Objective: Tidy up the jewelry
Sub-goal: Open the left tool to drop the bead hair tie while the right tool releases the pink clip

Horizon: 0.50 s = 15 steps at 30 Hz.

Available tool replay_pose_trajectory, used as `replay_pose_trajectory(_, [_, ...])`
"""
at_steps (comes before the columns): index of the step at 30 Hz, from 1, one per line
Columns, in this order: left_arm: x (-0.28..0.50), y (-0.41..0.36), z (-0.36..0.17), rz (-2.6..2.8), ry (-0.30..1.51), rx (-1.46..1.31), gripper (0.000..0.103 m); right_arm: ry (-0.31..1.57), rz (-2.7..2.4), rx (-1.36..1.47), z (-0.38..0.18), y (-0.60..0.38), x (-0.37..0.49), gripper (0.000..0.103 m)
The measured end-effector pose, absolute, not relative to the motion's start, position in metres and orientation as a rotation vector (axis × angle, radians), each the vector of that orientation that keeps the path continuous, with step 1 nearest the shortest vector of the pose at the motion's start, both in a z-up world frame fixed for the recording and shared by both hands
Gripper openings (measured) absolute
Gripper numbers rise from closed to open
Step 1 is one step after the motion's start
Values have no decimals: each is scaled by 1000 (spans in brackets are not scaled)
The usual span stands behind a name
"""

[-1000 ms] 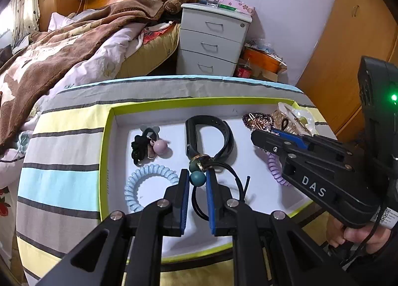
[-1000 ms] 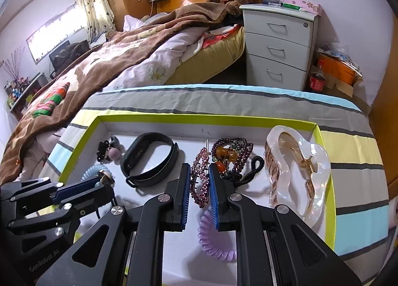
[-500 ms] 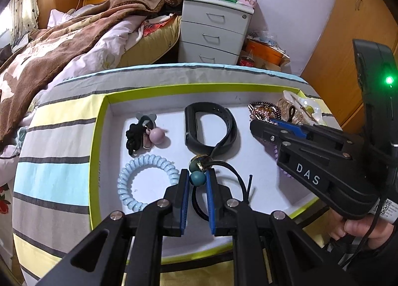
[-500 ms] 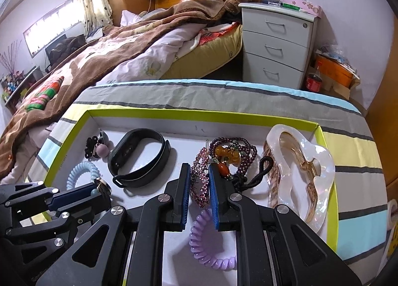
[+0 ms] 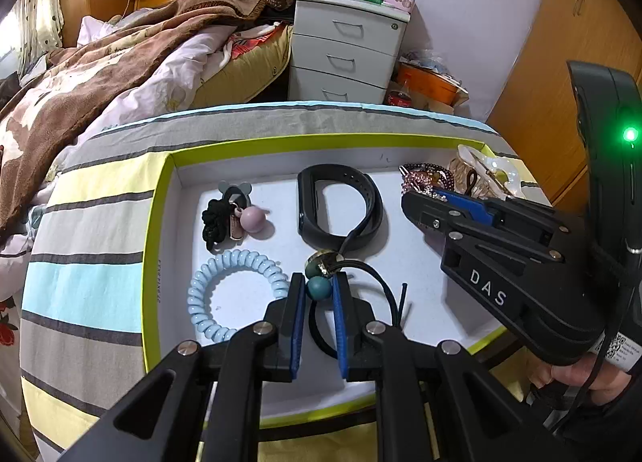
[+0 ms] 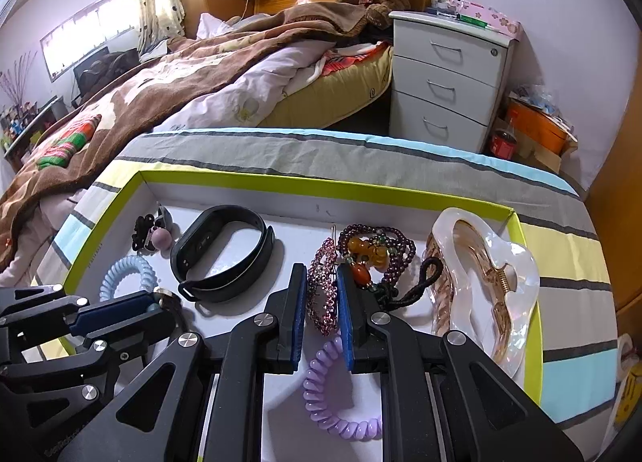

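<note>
Both tongs are down in the white tray (image 5: pixel 168 229) with the lime-green rim, which sits on the striped table (image 5: pixel 88 285).

Count in tray, 8 pieces:
- 2 coil hair ties: pale blue (image 5: pixel 224 273) near the tray's left wall, lilac (image 6: pixel 329 397) under the right tongs
- 2 black elastic ties: one with teal bead (image 5: pixel 319 287) and brass bead, one with mauve ball (image 5: pixel 252 219) in the far-left corner
- 1 black fitness band (image 5: pixel 337 205), middle of the tray toward the far wall
- 1 pink rhinestone clip (image 6: pixel 323 289)
- 1 purple bead bracelet (image 6: pixel 377 245) with amber stones and a black cord
- 1 pearly claw clip (image 6: pixel 481 285) against the tray's right wall

My left tongs (image 5: pixel 319 288) are clenched on the teal bead; its elastic loops back under the fingers. My right tongs (image 6: pixel 323 293) are clenched on the rhinestone clip, just left of the bracelet. Whether either piece is lifted off the tray floor, I cannot tell.
</note>
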<state>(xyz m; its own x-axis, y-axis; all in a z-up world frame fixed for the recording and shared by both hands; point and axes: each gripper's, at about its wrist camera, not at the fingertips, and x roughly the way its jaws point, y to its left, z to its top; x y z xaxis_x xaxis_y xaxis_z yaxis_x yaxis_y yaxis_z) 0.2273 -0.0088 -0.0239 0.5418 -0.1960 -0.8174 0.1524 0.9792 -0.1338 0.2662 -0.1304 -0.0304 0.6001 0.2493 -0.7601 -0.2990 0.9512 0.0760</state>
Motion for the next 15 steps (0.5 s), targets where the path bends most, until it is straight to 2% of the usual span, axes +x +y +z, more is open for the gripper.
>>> replay_pose_trajectory(12, [226, -10, -25, -207, 975, -45, 34, 864, 311, -89, -31, -128, 265, 15])
replay_pose_trajectory(15, [226, -10, -25, -206, 974, -44, 37, 862, 312, -88, -31, -127, 265, 19])
